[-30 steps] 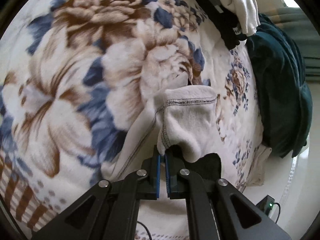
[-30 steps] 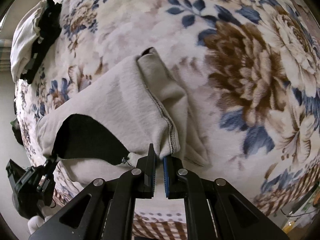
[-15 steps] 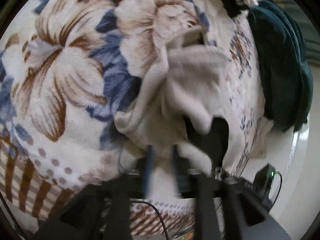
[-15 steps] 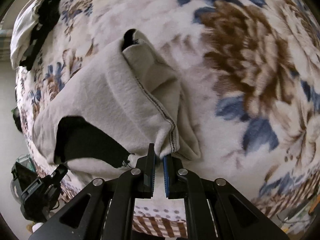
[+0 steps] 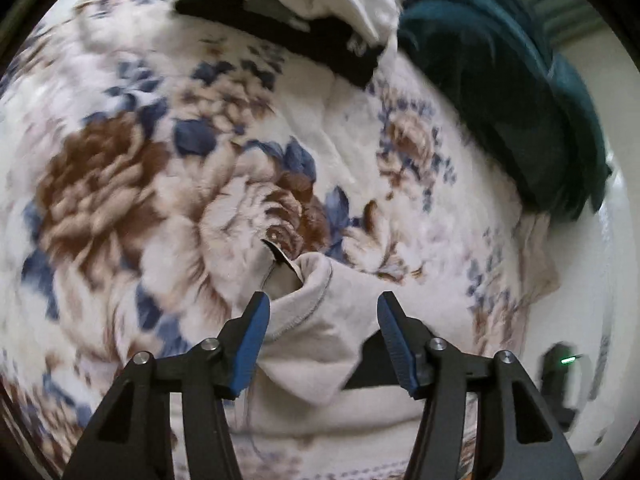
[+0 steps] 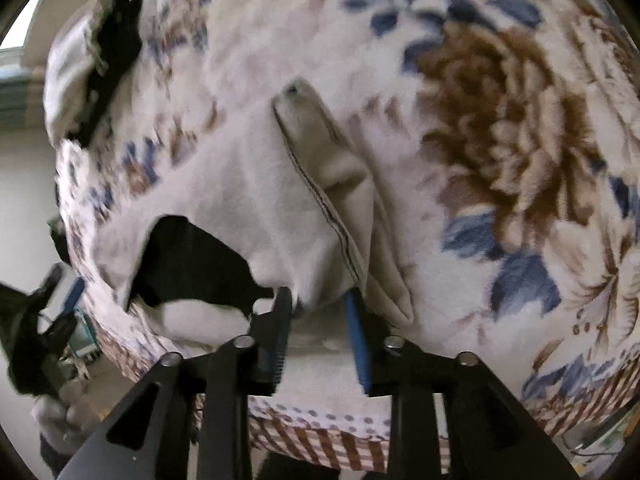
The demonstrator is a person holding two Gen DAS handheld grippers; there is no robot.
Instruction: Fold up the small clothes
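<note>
Garment (image 5: 320,344), beige with a black patch, lies folded on the floral blanket (image 5: 120,184), its stitched hem doubled back across the top. Left of the garment's black patch in the right view, the left tool (image 5: 324,320) hangs over the fold with jaws opening and nothing pinched, probably letting go so the fold can settle. Right of that patch, the right tool (image 6: 320,300) sits at the near hem, jaws also opening, cloth between them but apparently loose.
</note>
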